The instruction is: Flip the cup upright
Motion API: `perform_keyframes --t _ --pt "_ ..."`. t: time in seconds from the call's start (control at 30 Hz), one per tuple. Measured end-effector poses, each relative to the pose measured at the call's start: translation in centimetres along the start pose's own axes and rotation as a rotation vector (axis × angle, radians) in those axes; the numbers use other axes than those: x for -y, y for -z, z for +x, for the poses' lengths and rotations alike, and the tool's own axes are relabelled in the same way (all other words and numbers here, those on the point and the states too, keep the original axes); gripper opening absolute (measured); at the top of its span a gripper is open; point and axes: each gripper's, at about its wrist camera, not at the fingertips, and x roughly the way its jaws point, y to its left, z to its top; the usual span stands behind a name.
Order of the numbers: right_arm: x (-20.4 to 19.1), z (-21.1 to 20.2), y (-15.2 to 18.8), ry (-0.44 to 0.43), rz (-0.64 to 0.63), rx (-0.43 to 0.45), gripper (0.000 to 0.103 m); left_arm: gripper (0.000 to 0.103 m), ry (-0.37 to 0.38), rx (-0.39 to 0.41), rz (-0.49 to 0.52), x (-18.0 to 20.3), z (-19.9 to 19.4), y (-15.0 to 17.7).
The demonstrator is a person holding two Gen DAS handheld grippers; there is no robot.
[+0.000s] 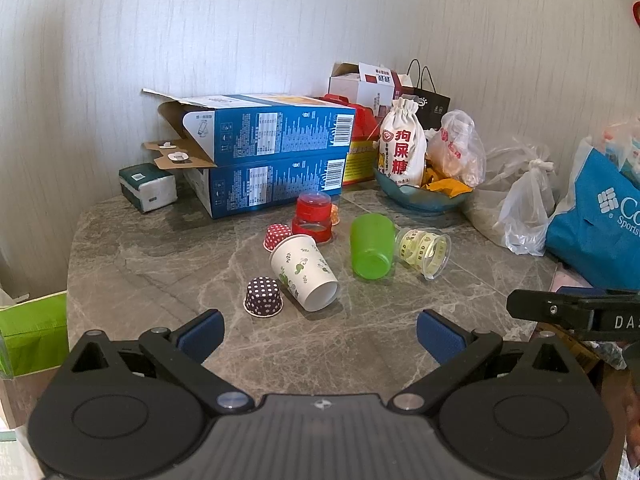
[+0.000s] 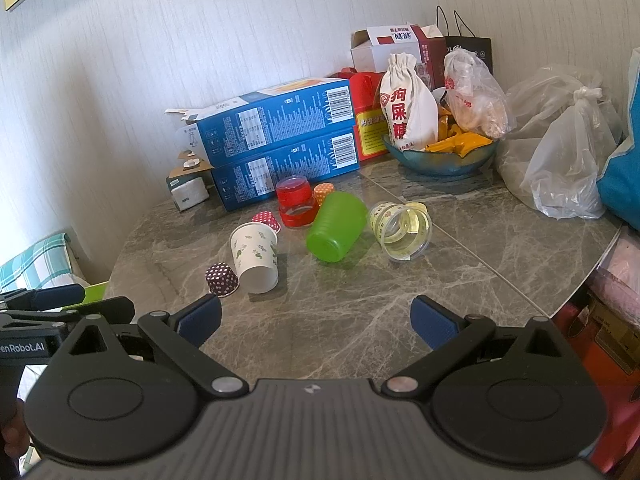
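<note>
Three cups lie on their sides on the grey marble table (image 1: 160,248): a white paper cup with a leaf print (image 1: 303,273) (image 2: 255,256), a green plastic cup (image 1: 372,251) (image 2: 336,226), and a clear cup with yellow print (image 1: 424,250) (image 2: 402,230). My left gripper (image 1: 318,336) is open and empty, near the table's front edge, short of the paper cup. My right gripper (image 2: 316,322) is open and empty, also short of the cups. Each gripper shows at the edge of the other's view.
Small dotted baking cups, purple (image 1: 263,297) and red (image 1: 277,236), stand upside down by the paper cup. A red jar (image 1: 313,216) stands behind. Two blue boxes (image 1: 272,156), a tissue pack (image 1: 147,186), a bowl (image 1: 420,196) with bags and several plastic bags (image 1: 520,208) crowd the back and right.
</note>
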Motion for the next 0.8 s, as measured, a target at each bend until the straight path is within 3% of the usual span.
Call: perform_keyframes --t 0.8 --pt "0.43 0.47 0.02 0.000 0.009 -0.010 0.102 0.103 0.002 -0.007 -0.005 -0.09 0.42 0.01"
